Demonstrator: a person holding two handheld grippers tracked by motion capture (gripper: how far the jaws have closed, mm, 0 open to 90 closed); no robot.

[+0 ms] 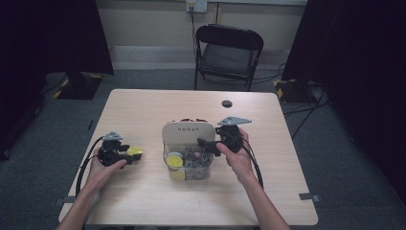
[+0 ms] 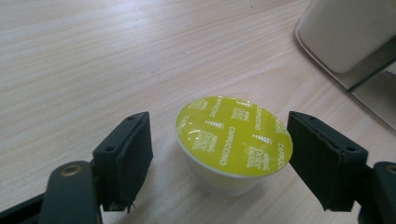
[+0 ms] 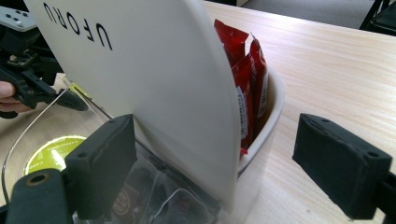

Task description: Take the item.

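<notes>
The wooden bench (image 1: 143,201) is carrying everything, and the cream-backed organiser box (image 1: 187,133) at its middle is serving as the landmark here. Behind that box's tall cream panel, red sachets (image 3: 247,79) are standing upright in the rear pocket, while in front of the panel a clear compartment is holding yellow-lidded and darker capsules. At the box's right side the right tongs (image 3: 233,163) are standing wide apart, one jaw before the cream panel and the other out over bare wood beside the box, clamping nothing. Well to the left of the box, the left tongs (image 2: 219,161) are also standing apart, straddling a yellow-lidded cappuccino capsule (image 2: 233,140) that is sitting on the wood; the far jaw is looking very close to the lid's rim, the near jaw clear of it. Judging from this, the step in hand is either taking or setting down that capsule. To take it well, the tongs should be centring on the cup body below the lid and closing gently, since the foil and thin plastic would likely be denting.
</notes>
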